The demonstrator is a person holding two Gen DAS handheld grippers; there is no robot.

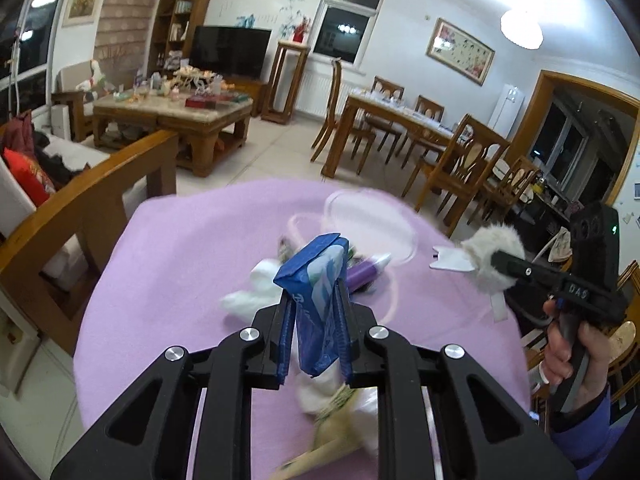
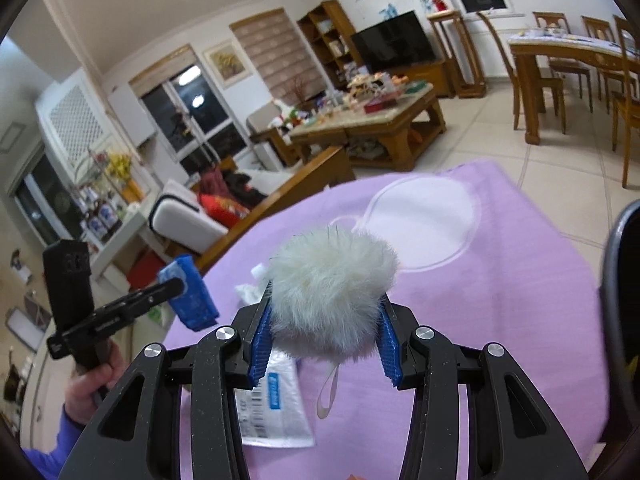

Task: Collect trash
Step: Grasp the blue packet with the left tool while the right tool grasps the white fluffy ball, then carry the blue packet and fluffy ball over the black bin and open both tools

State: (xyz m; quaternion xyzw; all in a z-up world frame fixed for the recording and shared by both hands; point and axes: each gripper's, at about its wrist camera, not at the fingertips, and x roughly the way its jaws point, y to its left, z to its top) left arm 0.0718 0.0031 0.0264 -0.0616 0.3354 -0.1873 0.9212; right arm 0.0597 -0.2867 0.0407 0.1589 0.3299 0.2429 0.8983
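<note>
Blue carton (image 1: 316, 280) sits pinched in our left tongs (image 1: 314, 308), the white fur ball (image 2: 332, 300) in our right tongs (image 2: 326, 330); tissues (image 1: 256, 292), a purple tube (image 1: 366, 272) and wrappers (image 2: 276, 400) remain mid-counter (image 1: 180, 260).

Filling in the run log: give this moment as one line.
left tool: shut on blue packet | right tool: shut on fur pompom | both above purple cloth | litter remains

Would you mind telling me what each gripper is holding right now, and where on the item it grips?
The left gripper clamps a blue packet by its lower half. The right gripper pinches a white fur pompom across its sides.
</note>
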